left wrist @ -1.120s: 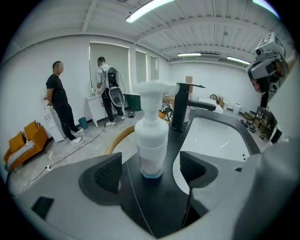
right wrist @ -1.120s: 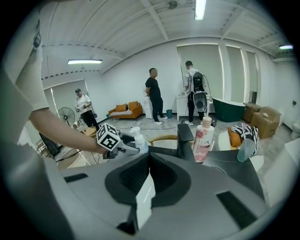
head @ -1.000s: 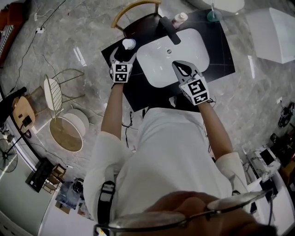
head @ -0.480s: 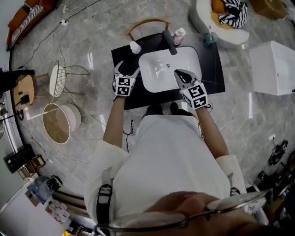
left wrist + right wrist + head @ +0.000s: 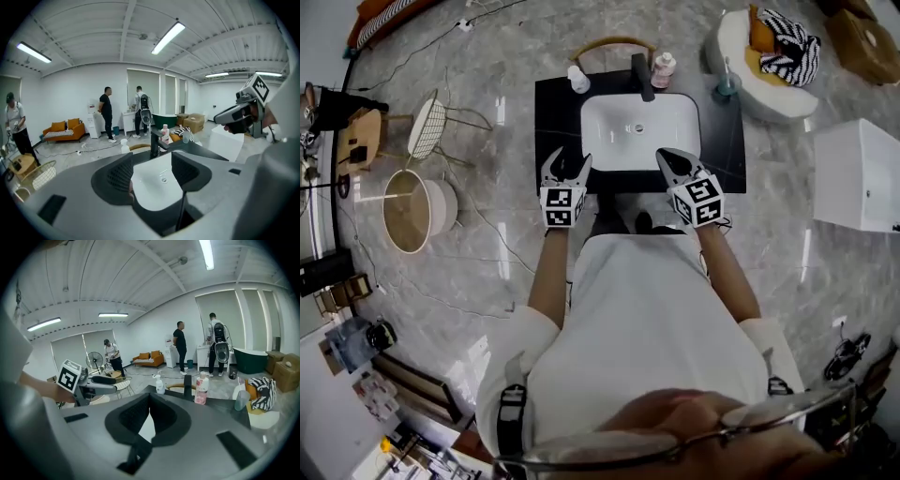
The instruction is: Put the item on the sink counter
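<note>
Left claw (image 5: 152, 159) empty, part-open, just been closing; right claw (image 5: 149, 397) shut. White pump bottle (image 5: 577, 79) upright on counter (image 5: 555, 117).

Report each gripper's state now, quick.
Left gripper: open, its jaws have just been closing, nothing between them.
Right gripper: shut, jaws tip to tip, holding nothing.

The pink plastic bottle (image 5: 202, 389) at the black sink counter's (image 5: 219, 403) back edge reads "LUX"; no other print is legible.
</note>
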